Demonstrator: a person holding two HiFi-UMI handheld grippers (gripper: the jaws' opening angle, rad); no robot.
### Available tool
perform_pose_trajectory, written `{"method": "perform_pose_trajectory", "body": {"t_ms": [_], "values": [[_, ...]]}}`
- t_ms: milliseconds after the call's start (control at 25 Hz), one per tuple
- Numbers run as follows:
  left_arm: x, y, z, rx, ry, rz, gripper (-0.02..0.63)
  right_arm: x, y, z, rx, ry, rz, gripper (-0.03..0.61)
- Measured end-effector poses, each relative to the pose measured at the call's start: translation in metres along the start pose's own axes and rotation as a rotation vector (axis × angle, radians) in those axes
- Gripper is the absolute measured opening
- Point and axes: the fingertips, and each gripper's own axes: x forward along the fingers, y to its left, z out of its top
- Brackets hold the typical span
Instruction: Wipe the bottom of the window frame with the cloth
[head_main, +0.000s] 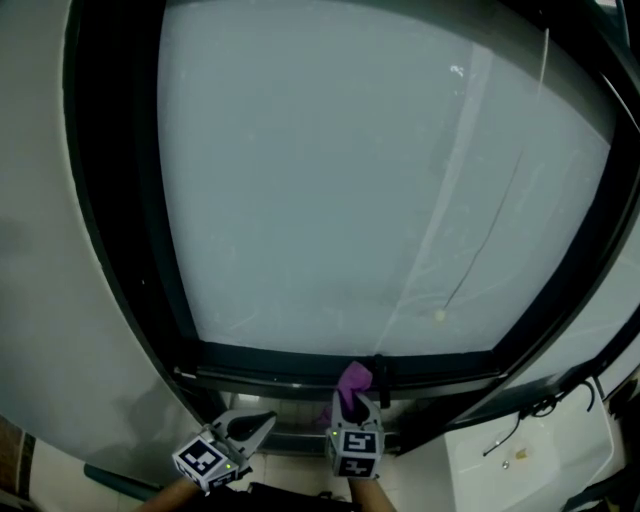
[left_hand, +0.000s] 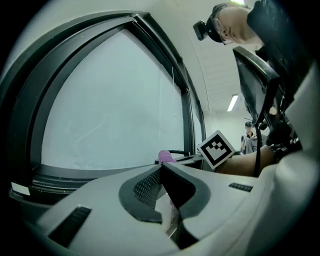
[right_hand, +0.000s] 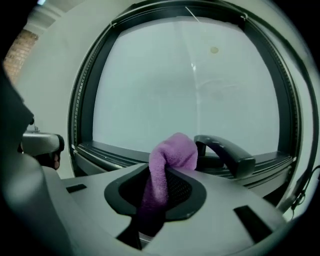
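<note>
Right gripper (right_hand: 161, 176), jaws clamped on a purple cloth (right_hand: 170, 156); the cloth runs up between the pads and bulges past the jaw tips in a rounded fold. Left gripper (left_hand: 161, 171), jaws pressed together with nothing in them; it sits to the left of the right gripper, both low and close below the bottom of the dark window frame (head_main: 290, 358). The cloth's fold points at the bottom of the frame, about midway along it; whether it touches cannot be told. A dark lever handle (right_hand: 227, 150) stands on the bottom of the frame, just right of the cloth. Above the bottom of the frame a large pale frosted pane (head_main: 340, 180) fills the opening; a pale wall (head_main: 40, 260) lies left of the frame. A hand grips each gripper from below, at the lower edge of the head view.
</note>
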Motion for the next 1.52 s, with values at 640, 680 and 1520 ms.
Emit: {"method": "perform_pose_trajectory", "body": {"t_ms": [640, 680, 1520], "values": [[-0.008, 0.014, 0.01, -0.012, -0.062, 0.026, 0.005, 0.028, -0.022, 0.026, 0.617, 0.018, 0.044, 0.086], [-0.01, 0.016, 0.01, -0.013, -0.061, 0.036, 0.005, 0.028, -0.021, 0.024, 0.644, 0.031, 0.066, 0.086], [-0.051, 0.036, 0.022, -0.023, -0.062, 0.376, 0.005, 0.055, 0.042, 0.025, 0.56, 0.187, 0.367, 0.086]]}}
